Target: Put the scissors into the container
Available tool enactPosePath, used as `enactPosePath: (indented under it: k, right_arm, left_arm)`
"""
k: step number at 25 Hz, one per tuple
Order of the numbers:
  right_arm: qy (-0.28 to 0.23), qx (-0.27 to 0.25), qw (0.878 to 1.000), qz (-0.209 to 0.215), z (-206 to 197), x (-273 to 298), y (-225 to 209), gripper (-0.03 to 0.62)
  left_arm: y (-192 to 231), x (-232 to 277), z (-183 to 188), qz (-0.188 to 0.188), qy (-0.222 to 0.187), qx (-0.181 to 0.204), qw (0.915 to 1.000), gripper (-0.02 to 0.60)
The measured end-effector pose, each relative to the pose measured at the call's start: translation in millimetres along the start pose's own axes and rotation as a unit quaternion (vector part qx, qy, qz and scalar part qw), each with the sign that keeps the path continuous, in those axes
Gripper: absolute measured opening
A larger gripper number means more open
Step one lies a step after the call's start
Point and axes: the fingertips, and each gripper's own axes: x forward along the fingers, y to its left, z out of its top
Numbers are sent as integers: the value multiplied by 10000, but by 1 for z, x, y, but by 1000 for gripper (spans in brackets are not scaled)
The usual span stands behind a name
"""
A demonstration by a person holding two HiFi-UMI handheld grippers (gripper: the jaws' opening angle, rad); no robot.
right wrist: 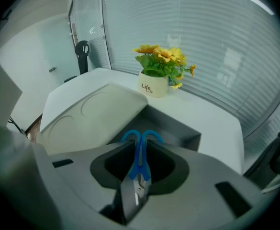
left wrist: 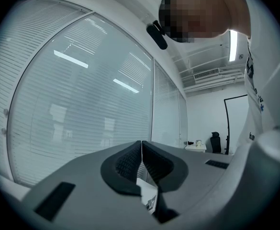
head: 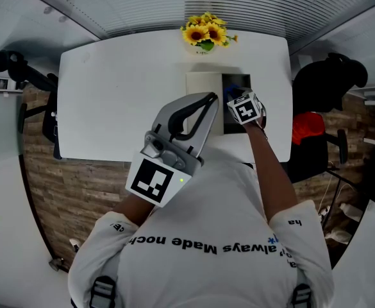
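My right gripper (head: 234, 99) hangs over the open grey container (head: 236, 117) on the white table and is shut on the scissors (head: 229, 93). In the right gripper view the blue handles of the scissors (right wrist: 140, 139) stick out forward between the jaws of that gripper (right wrist: 140, 146), and the metal blades run back towards the camera. They point down over the container's dark inside (right wrist: 175, 127), beside its pale raised lid (right wrist: 94, 113). My left gripper (head: 211, 97) is held up high near my chest. In its own view the left gripper (left wrist: 141, 146) is shut with nothing in it.
A white pot of yellow flowers (head: 206, 35) (right wrist: 154, 83) stands at the table's far edge, behind the container. A black chair with a red item (head: 318, 101) is at the right, and a black chair (head: 30, 76) at the left. The white table (head: 116, 95) has glass walls with blinds behind it.
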Motion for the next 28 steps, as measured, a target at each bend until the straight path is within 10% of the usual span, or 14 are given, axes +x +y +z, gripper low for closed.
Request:
enactPosePath:
  k: [28]
  right_arm:
    - [910, 105, 9958, -42, -7, 18, -7, 89]
  left_arm:
    - [4, -3, 1, -7, -2, 24, 10000, 23]
